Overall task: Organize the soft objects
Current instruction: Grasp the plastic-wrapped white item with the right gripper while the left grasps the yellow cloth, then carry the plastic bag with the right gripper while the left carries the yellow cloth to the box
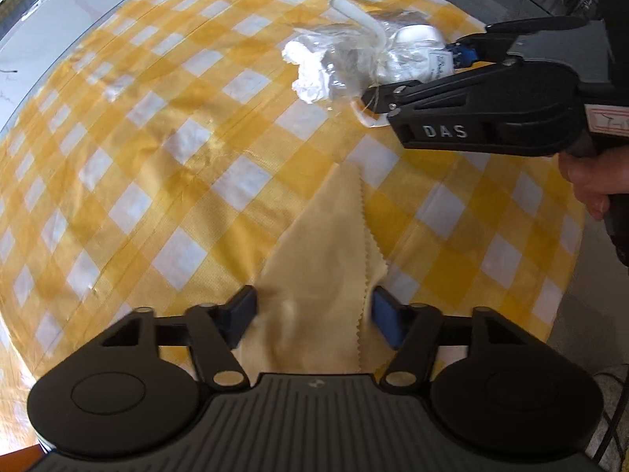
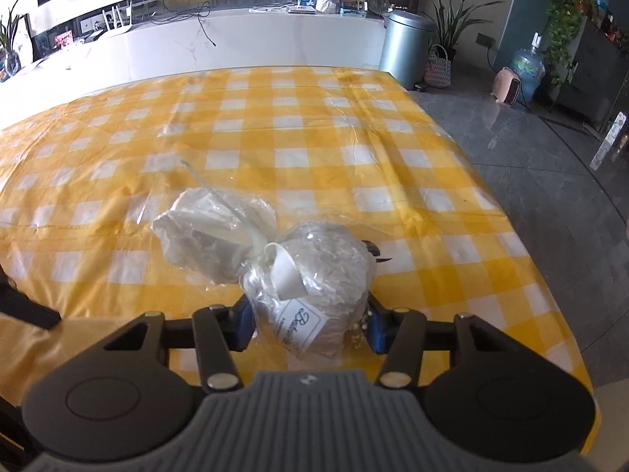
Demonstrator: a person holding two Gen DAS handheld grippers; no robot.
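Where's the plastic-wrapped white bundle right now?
The wrapped bundle sits between the right tongs on the checked tablecloth, beyond the yellow cloth.

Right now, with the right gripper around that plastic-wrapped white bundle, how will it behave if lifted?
The bundle will probably sag: its far lobe lies unsupported beyond the right gripper. The crinkly clear wrap looks slippery. It seems light, soft stuffing rather than anything dense.

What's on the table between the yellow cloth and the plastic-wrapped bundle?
Only bare checkered tablecloth lies between the yellow cloth and the plastic-wrapped bundle, as the left wrist view shows.
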